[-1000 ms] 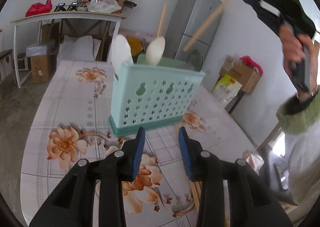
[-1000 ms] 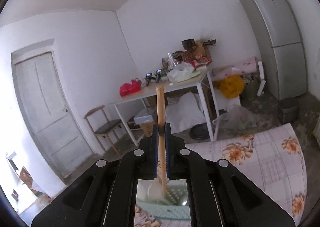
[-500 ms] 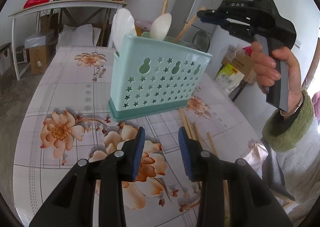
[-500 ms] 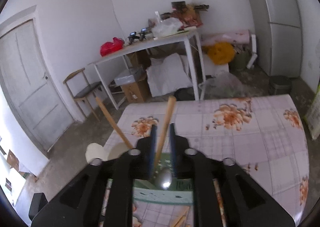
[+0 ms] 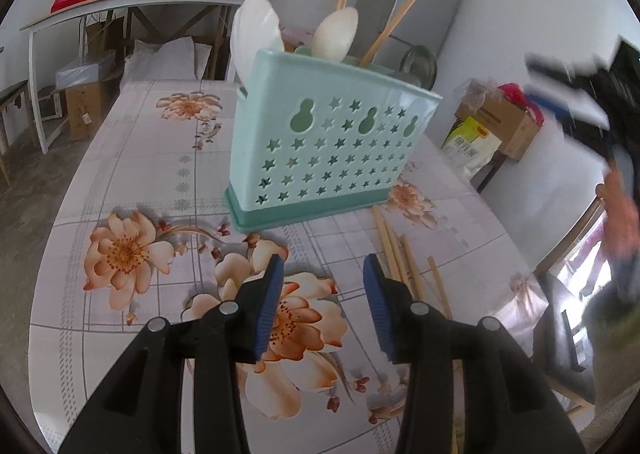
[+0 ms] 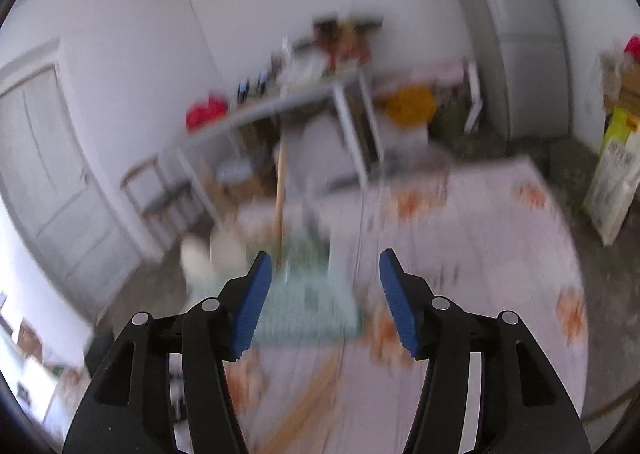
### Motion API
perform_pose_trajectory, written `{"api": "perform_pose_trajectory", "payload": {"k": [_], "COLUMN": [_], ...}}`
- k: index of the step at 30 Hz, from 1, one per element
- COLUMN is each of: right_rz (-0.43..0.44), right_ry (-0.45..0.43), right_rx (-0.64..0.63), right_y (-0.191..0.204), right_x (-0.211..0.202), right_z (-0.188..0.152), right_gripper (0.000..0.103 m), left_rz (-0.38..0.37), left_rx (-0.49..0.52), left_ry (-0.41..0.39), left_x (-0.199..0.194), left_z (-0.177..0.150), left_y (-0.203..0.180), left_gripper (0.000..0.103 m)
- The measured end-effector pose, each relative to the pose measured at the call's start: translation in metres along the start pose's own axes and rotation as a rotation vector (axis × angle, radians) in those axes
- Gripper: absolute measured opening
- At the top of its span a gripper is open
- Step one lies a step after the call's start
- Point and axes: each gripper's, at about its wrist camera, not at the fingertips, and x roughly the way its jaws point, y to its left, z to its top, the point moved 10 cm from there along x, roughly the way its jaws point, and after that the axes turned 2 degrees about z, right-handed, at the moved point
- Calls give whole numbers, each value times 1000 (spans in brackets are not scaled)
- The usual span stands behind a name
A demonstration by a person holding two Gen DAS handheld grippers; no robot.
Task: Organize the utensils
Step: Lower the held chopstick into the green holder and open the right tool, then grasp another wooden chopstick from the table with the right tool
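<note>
Utensils stand sorted in the mint-green caddy point(image 5: 324, 145) on our flowered counter point(image 5: 132, 157): two white spoons point(image 5: 334, 33) and wooden chopsticks point(image 5: 386, 33) rise from its top, while more chopsticks point(image 5: 394, 254) lie loose on the cloth beside its base. Our left tool point(image 5: 323, 278) hangs above the counter with its blue pads spread wide, gripping nothing. Our right tool point(image 6: 325, 274), seen through heavy blur, is likewise spread wide and empty, the caddy below and beyond its tips.

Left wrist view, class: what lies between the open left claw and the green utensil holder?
Only bare flowered tablecloth separates the left claw from the holder; loose chopsticks lie off to the right.
</note>
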Motion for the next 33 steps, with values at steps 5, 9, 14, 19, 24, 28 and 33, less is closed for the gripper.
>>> {"api": "perform_pose_trajectory", "payload": {"k": [5,9,14,19,24,28,33], "right_rz": [-2,-34,-107,-169,-218,-253,-231], "right_ry": [338,451,445,439,403,372,342], "right_rx": [30,70,-21,-63,2,63,141], "right_y": [5,7,13,7,-21,-42,-58], "right_x": [39,53,61,69,68,67,64], "right_z": [-132,-186,-189,-185,-174,-164,-160], "right_gripper": [38,30,22,6,4,4,4], "left_rz": [9,5,-11,-49,-137,-183,-162], "left_rx": [-1,4,15,36,84,153,285], "left_ry": [25,34,36,30,37,67,121], "left_x": [6,7,6,3,3,12,35], "left_z": [-4,-5,-5,-3,0,0,-9], "left_y": [1,-2,-9,-22,-51,-78,-108], "left_gripper": [40,40,40,40,40,40,39]}}
